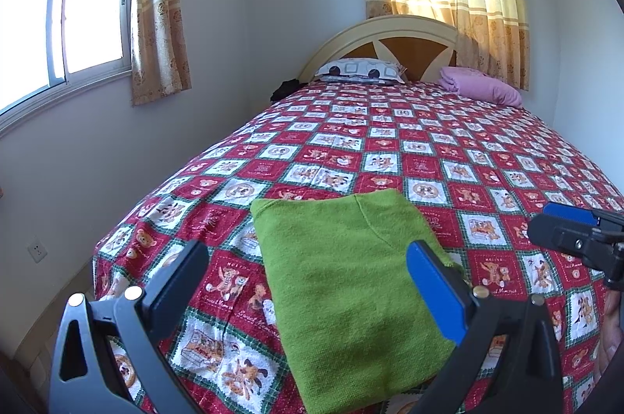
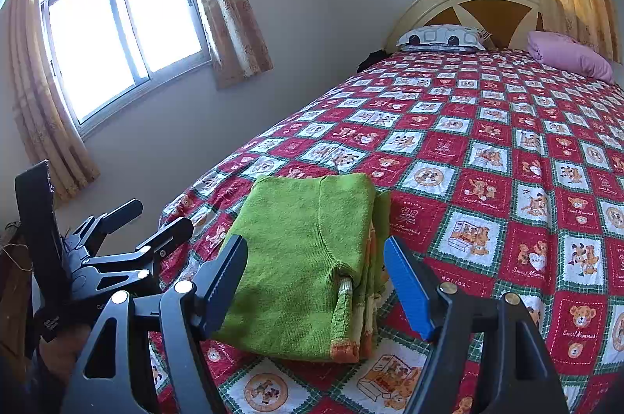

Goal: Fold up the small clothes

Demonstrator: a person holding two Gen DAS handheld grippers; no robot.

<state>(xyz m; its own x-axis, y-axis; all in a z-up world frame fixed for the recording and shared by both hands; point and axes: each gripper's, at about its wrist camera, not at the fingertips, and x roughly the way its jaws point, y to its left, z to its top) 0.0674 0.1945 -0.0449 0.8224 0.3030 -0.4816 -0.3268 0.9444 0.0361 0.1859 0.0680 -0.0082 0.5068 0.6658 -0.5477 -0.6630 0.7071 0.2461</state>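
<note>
A small green knitted garment [image 1: 351, 281] lies folded into a rectangle near the foot of the bed; it also shows in the right wrist view [image 2: 304, 258], with orange-trimmed cuffs at its right edge. My left gripper [image 1: 308, 266] is open and empty, held just above the garment's near end. My right gripper [image 2: 316, 262] is open and empty, its fingers on either side of the garment's near part. The right gripper also shows in the left wrist view [image 1: 577, 230] at the right edge, and the left gripper in the right wrist view [image 2: 148, 223] at the left.
The bed has a red patchwork bedspread [image 1: 409, 156] with teddy-bear squares. A patterned pillow [image 1: 360, 69] and a folded pink blanket [image 1: 481, 86] lie by the headboard [image 1: 390, 36]. A dark item [image 1: 286, 88] sits at the bed's far left corner. Windows and curtains line the walls.
</note>
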